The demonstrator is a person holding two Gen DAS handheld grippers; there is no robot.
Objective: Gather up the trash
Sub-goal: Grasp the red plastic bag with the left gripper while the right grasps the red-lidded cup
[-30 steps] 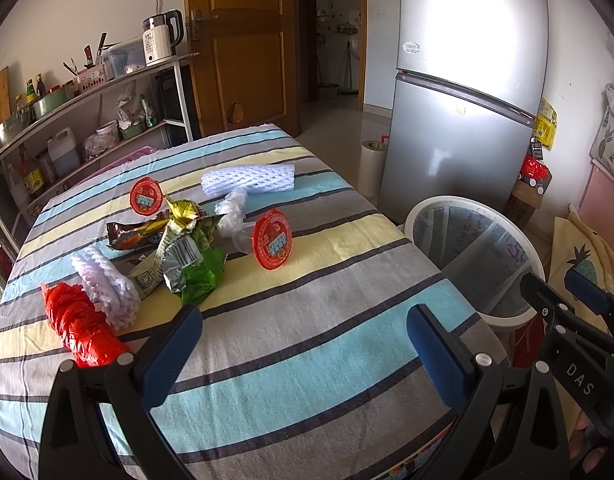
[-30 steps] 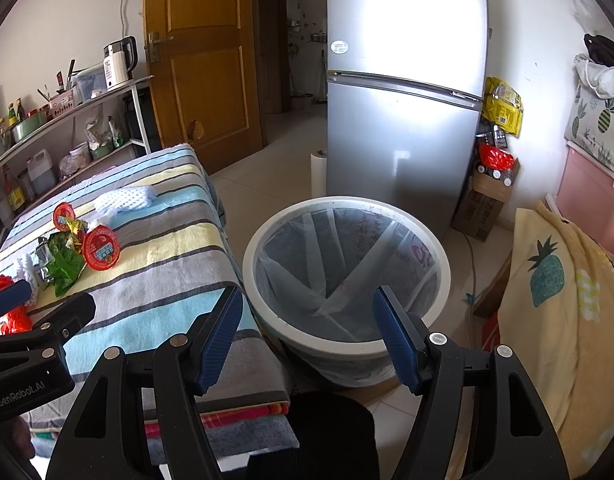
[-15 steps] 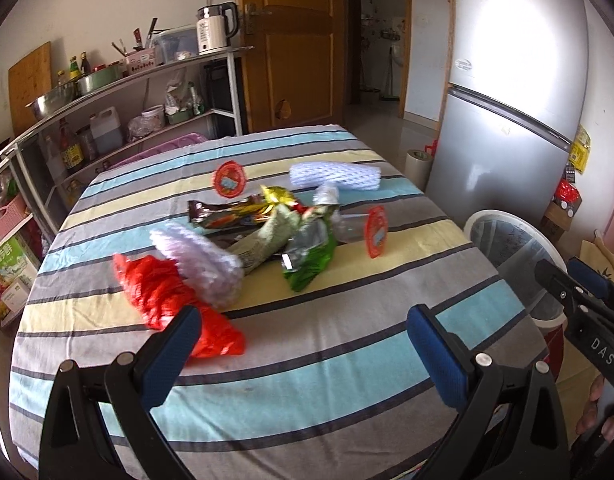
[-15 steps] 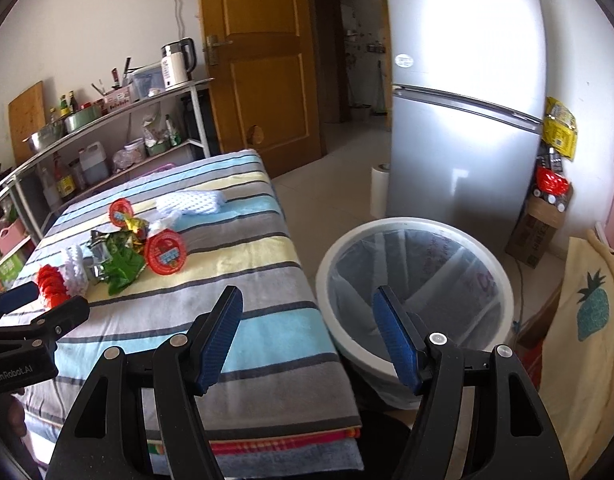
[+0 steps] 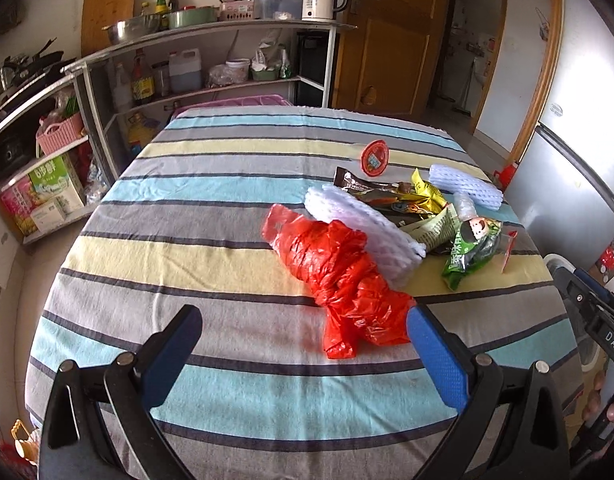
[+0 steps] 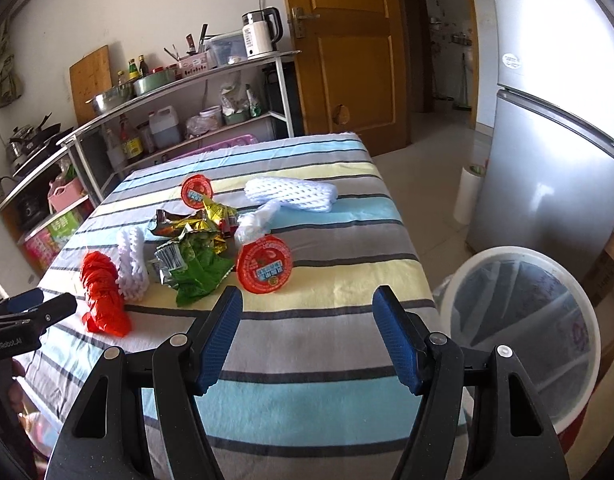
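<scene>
Crumpled red plastic bag (image 5: 339, 276): on striped tablecloth (image 5: 211, 216), at 12 o'clock just beyond wide-open, empty left gripper (image 5: 303, 356). Right gripper (image 6: 307, 340): spread wide, empty; red-lidded round cup (image 6: 265, 266) at 11 o'clock; white lined bin (image 6: 523, 320) at 3 o'clock.

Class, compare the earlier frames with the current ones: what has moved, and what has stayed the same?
Both grippers swung from the bin side toward the trash pile. The left gripper now sits close to the red bag; the right gripper faces the red lid. Nothing was grasped; both remain open, and the trash is unmoved.
</scene>
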